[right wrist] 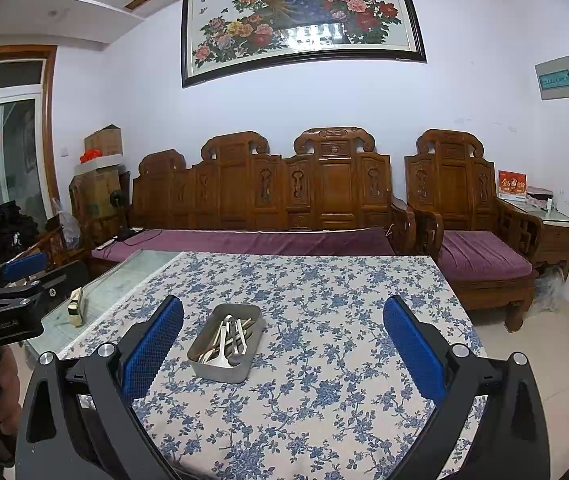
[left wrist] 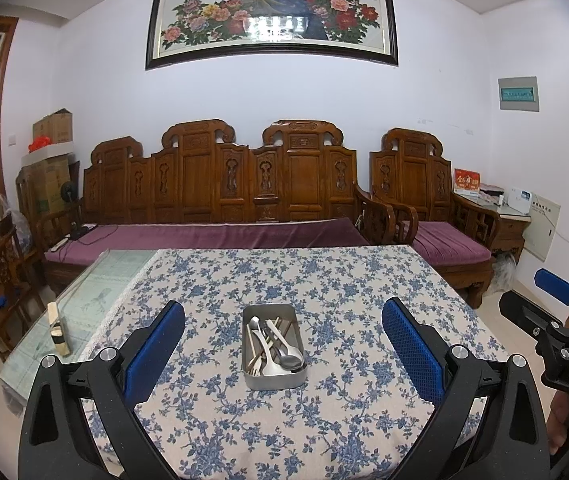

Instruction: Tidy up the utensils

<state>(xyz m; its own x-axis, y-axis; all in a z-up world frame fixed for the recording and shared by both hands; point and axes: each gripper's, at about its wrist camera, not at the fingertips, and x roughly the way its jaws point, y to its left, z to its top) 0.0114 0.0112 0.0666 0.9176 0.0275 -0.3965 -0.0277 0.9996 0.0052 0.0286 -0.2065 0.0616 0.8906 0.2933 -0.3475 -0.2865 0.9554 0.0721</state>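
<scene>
I have both tools held above the near edge of the table, which is draped in a white cloth printed with blue flowers (left wrist: 284, 276). My left gripper (left wrist: 283, 346) has its blue-padded fingers (left wrist: 152, 354) spread wide, nothing between them but the view ahead. My right gripper (right wrist: 283, 346) is likewise spread wide and carries nothing; from the left wrist it shows at 3 o'clock (left wrist: 556, 292), off the table's edge.

The rectangular grey metal tin (left wrist: 274, 376) sits on the cloth dead ahead at 12 o'clock from the left tool, and slightly toward 11 o'clock from the right (right wrist: 226, 368). Inside it lies a loose heap of metal spoons and pale forks (left wrist: 274, 346), handles crossing.

At 9 o'clock, on the bare glass tabletop (left wrist: 96, 292), stands a small cream and gold box (left wrist: 58, 330).
</scene>
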